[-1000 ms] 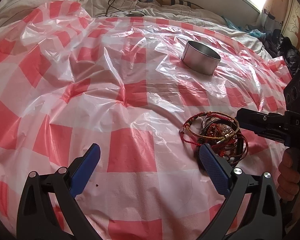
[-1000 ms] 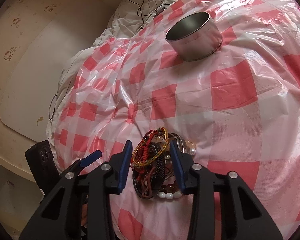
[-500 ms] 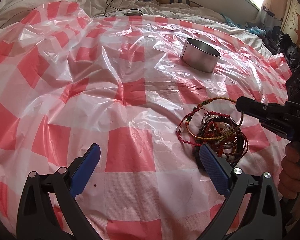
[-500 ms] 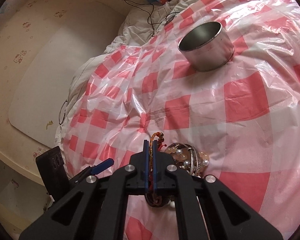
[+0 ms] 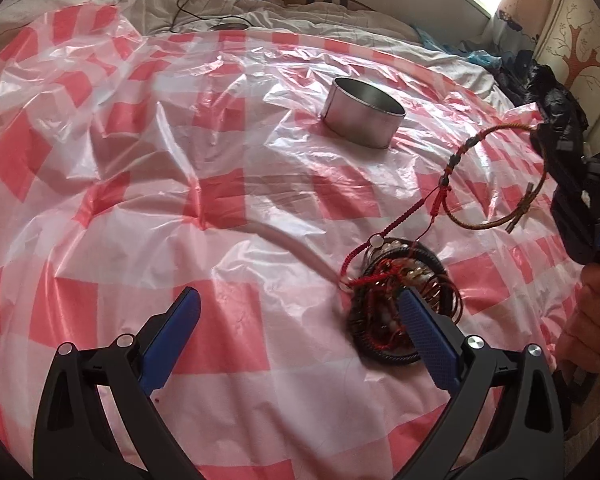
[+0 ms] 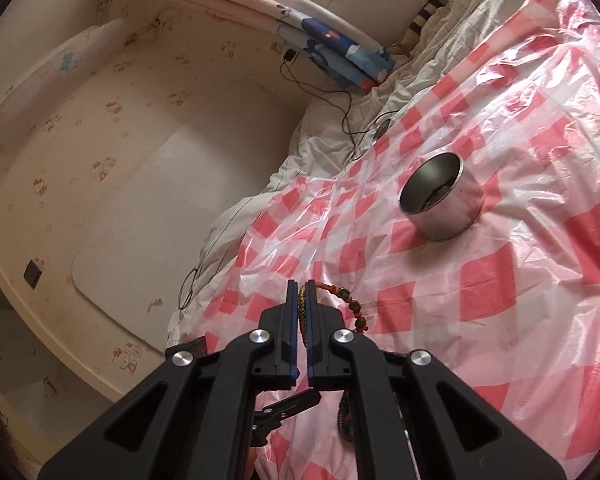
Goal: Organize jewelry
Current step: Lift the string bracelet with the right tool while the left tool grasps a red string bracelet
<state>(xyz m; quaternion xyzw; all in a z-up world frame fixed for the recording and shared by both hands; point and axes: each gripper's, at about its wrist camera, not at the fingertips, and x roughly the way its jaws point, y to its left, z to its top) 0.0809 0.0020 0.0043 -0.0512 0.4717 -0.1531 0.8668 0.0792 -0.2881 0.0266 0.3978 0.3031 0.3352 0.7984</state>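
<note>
A tangled pile of bracelets [image 5: 400,300] lies on the red-checked plastic sheet [image 5: 220,208], just beyond my left gripper's right finger. My left gripper [image 5: 300,332] is open and holds nothing. My right gripper [image 6: 301,292] is shut on a brown braided bracelet with green beads [image 6: 350,302]. In the left wrist view that bracelet [image 5: 480,224] hangs as a hoop above the sheet from the right gripper [image 5: 540,132]. A red cord [image 5: 412,208] runs from it down to the pile. The round metal tin [image 5: 362,112] stands open farther back and also shows in the right wrist view [image 6: 440,204].
The sheet covers a rumpled white duvet [image 5: 260,12] with a black cable [image 6: 352,120] and a blue patterned pillow [image 6: 340,52] at the bed's head. A person's hand [image 5: 592,320] grips the right gripper's handle. Glasses [image 6: 188,288] lie at the bed's edge by the wall.
My right gripper closed on the braided bracelet and lifted it up and away from the pile, drawing the red cord taut. My left gripper stayed open near the pile.
</note>
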